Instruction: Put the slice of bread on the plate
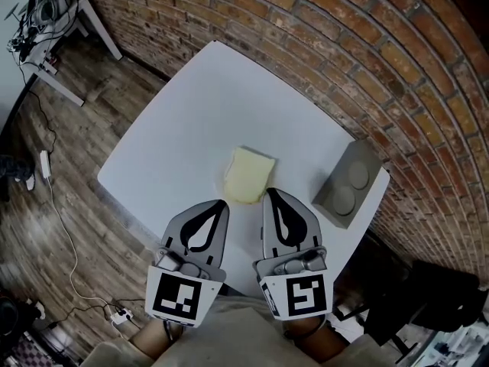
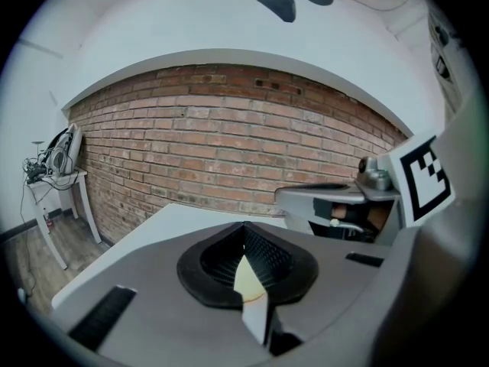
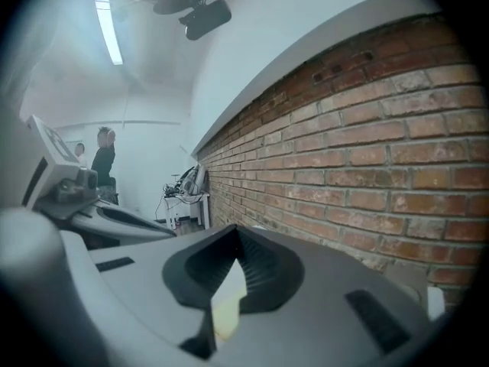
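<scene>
A pale yellow slice of bread (image 1: 248, 174) lies flat on the white table (image 1: 206, 105) near its front edge. I cannot make out a plate apart from the white surface. My left gripper (image 1: 221, 203) hovers just in front of the bread and to its left, jaws together and empty. My right gripper (image 1: 269, 193) hangs above the bread's near right corner, also shut with nothing in it. Through the narrow slit under each pair of pads a sliver of bread (image 2: 248, 280) (image 3: 223, 316) shows in both gripper views.
A grey block (image 1: 348, 183) with two round recesses sits at the table's right edge. A brick wall (image 1: 367, 52) runs behind the table. A white stand with cables (image 1: 53, 21) is on the wooden floor at far left. A person (image 3: 103, 159) stands far back.
</scene>
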The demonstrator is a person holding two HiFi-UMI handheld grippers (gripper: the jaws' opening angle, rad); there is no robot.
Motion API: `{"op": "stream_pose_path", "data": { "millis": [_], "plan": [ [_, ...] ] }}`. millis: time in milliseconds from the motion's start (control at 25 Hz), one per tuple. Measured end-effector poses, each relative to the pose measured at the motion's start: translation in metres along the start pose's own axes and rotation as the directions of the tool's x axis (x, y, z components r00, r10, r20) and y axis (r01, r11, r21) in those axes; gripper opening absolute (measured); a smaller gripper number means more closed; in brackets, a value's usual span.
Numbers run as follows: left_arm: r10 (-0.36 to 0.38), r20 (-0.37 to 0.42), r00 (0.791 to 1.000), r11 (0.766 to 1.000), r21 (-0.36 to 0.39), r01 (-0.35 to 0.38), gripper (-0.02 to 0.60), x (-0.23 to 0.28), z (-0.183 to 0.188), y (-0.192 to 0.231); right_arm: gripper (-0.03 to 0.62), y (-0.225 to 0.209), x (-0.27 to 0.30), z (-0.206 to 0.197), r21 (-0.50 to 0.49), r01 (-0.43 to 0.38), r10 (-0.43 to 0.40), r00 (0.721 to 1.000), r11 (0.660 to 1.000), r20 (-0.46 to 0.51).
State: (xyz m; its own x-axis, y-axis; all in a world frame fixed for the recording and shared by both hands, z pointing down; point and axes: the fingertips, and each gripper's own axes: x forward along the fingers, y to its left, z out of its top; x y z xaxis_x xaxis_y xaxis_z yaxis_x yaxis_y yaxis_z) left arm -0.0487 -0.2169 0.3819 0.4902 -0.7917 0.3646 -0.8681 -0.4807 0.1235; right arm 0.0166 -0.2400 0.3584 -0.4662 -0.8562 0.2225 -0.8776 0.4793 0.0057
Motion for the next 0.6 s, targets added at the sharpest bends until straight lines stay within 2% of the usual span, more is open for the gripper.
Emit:
{"op": "stream_pose_path", "data": {
  "millis": [200, 600],
  "plan": [
    [0.001, 0.008, 1.0, 1.0, 0.003, -0.001, 0.009, -0.005, 0.004, -0.002, 0.007, 0.014, -0.02, 0.012, 0.0, -0.033, 0.033, 0.999, 0.999, 0.016],
    [0.004, 0.017, 1.0, 1.0, 0.012, -0.004, 0.009, -0.011, 0.011, -0.009, 0.006, 0.024, -0.025, 0.002, -0.016, -0.051, 0.051, 0.998, 0.999, -0.02]
  ]
}}
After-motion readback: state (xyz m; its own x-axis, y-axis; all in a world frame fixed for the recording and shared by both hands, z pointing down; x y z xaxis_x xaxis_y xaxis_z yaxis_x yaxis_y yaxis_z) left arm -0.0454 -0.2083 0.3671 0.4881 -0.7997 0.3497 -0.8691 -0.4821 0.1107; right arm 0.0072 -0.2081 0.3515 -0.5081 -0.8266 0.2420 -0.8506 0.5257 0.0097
